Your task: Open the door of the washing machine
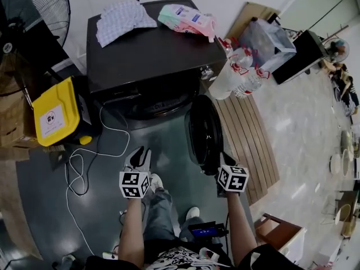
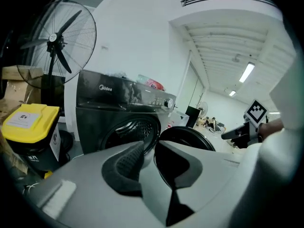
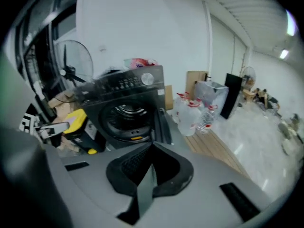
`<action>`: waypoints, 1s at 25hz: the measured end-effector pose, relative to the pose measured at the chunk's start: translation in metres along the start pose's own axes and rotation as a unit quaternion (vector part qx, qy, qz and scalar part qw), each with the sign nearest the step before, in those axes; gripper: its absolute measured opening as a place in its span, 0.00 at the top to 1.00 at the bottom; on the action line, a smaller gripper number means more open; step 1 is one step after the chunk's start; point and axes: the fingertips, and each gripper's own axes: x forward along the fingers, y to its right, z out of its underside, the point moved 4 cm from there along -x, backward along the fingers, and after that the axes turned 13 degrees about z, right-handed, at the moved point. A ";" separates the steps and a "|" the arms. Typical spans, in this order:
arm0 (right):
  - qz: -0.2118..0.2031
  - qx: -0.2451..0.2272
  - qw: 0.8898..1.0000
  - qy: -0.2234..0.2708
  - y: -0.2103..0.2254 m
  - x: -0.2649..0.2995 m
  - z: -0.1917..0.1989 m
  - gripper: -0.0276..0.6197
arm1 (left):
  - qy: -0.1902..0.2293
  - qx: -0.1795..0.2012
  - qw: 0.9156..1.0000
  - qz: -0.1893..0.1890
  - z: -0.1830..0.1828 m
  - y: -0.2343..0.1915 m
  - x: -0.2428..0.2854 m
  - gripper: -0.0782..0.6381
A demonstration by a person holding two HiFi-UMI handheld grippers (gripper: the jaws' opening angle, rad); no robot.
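— Forearms [image 1: 130, 229] come first, each ending in a cube of black-and-white square markers. How does the left gripper [image 1: 138, 155] stand?

— Released. Its grey moulded jaws with ribbed black pads are apart, and nothing is between them. Through the gap you see the round black glossy door [image 2: 190, 137] of the dark boxy washing machine [image 1: 152, 49].

— And the right gripper [image 1: 224, 158]?

— Clenched on nothing. Its own view shows the two pads meeting tip to tip in a closed V.

— Where is the door, then?

— It is swung wide open on the machine's right side, just ahead of the right gripper and ahead-right of the left one. It is a thick ring with a bulging dark window, and neither gripper holds it. The circular drum mouth [image 2: 129, 129] lies straight ahead of the left gripper, with perforated metal showing inside.

— What is on top of the machine?

— A crumpled checked cloth [image 1: 121, 18] and a soft pink-and-green plastic pack [image 1: 188, 18], both well beyond the grippers.

— And around them?

— Left of the left gripper stands a bin with a smooth yellow lid [image 1: 53, 114], and a thin white cable [image 1: 84, 162] loops over the dark floor. Ahead-right of the right gripper are clear plastic water bottles with red caps [image 1: 243, 72], and pale wooden slats [image 1: 250, 142] run beside it.
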 end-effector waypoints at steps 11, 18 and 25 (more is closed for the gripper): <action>-0.199 -0.021 0.966 0.166 -0.006 -0.197 -0.021 0.95 | 0.068 0.008 0.997 -0.035 -0.048 0.179 -0.119 0.89; -0.205 -0.031 0.953 0.221 0.011 -0.272 -0.012 0.95 | 0.117 0.012 0.991 -0.066 -0.071 0.253 -0.170 0.89; -0.200 -0.045 0.948 0.246 0.002 -0.298 -0.017 0.95 | 0.164 0.011 0.983 -0.083 -0.090 0.261 -0.202 0.89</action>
